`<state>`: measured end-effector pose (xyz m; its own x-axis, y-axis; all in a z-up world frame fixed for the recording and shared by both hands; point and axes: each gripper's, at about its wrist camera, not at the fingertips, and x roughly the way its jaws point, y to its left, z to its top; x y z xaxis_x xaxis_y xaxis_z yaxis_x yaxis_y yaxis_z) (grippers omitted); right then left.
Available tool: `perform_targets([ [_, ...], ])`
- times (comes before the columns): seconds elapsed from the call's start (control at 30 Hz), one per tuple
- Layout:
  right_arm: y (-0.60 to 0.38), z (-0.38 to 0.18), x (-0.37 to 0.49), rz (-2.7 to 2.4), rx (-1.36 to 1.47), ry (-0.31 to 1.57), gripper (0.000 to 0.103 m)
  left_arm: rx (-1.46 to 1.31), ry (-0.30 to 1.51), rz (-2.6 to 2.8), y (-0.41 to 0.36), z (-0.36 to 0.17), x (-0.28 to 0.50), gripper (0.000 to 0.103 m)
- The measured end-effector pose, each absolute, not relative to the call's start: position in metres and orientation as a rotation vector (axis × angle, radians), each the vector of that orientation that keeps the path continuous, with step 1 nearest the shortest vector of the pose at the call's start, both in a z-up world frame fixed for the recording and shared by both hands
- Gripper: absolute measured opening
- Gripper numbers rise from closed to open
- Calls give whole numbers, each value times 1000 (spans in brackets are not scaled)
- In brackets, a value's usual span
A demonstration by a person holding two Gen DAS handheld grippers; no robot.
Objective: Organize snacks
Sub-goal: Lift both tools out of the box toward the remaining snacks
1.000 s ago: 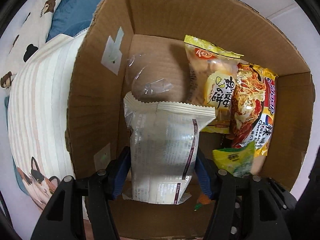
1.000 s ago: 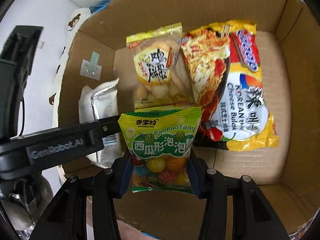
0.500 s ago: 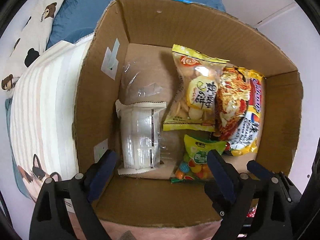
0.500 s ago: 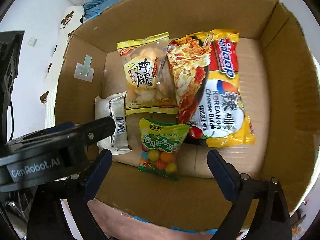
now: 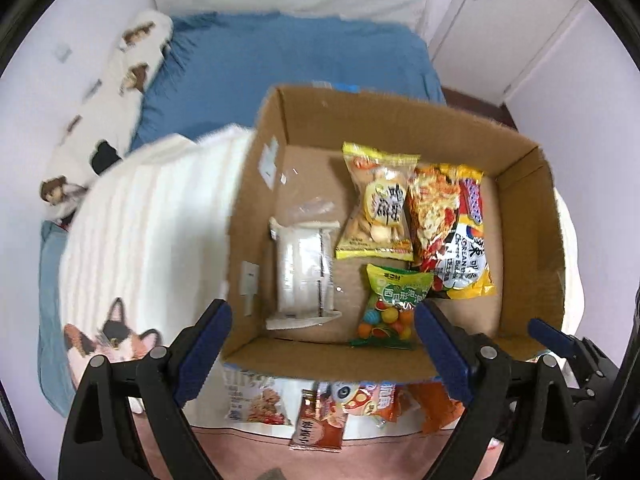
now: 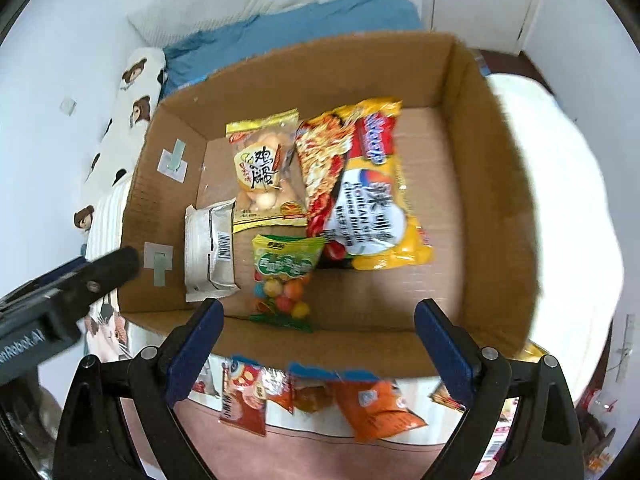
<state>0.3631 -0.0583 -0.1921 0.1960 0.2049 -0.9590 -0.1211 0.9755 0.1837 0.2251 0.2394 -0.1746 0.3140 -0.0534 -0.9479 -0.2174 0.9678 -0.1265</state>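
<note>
1. Left gripper: spread wide, nothing between the blue pads, hovering over the near wall of the box; likely held high and empty so the next snack can be chosen.
2. At 9 o'clock on the box floor: silver pack, lying flat with its long side along the left wall, barcode up in the right view; probably set there to fill the narrow strip at that edge.
3. At 12 o'clock, just right of the silver pack: biscuit bag, yellow trim, face up, its right edge touching or slightly lapping the noodles; cannot tell which lies on top.
4. At 6 o'clock, below the biscuits: gum bag, green header toward the back, coloured balls toward the near wall, filling the gap in front of the biscuits.
5. At 3 o'clock: noodles, the largest pack, flat and a little tilted, lower left corner over or against the gum bag's top corner. Bare cardboard to its right, so room for more.
6. Right gripper: also spread, gripping nothing, above the near wall; its tip shows at 4 o'clock in the left view.
7. Loose snacks: several orange and red packets outside the box, at 6 o'clock beyond the near wall, not yet packed; judged the next targets, so task roughly midway.
</note>
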Motion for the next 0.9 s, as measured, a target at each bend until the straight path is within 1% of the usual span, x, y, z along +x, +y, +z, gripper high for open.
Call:
perform_targets([
  [0.13, -64, -169, 340, 207, 48, 1269, 98, -204, 1152, 119, 236, -150, 195, 93],
  [0.27, -65, -142, 315, 199, 22, 1179, 98, -176, 1091, 125, 230, -132, 168, 93],
  [0.6, -68, -94, 263, 244, 20, 1076, 98, -157, 990, 129, 224, -101, 110, 93],
  [0.77, -72, -88, 246, 276, 69, 1074, 98, -178, 981, 126, 226, -98, 94, 93],
  [0.9, -83, -103, 238, 287, 130, 1120, 98, -205, 1008, 150, 233, -111, 86, 93],
])
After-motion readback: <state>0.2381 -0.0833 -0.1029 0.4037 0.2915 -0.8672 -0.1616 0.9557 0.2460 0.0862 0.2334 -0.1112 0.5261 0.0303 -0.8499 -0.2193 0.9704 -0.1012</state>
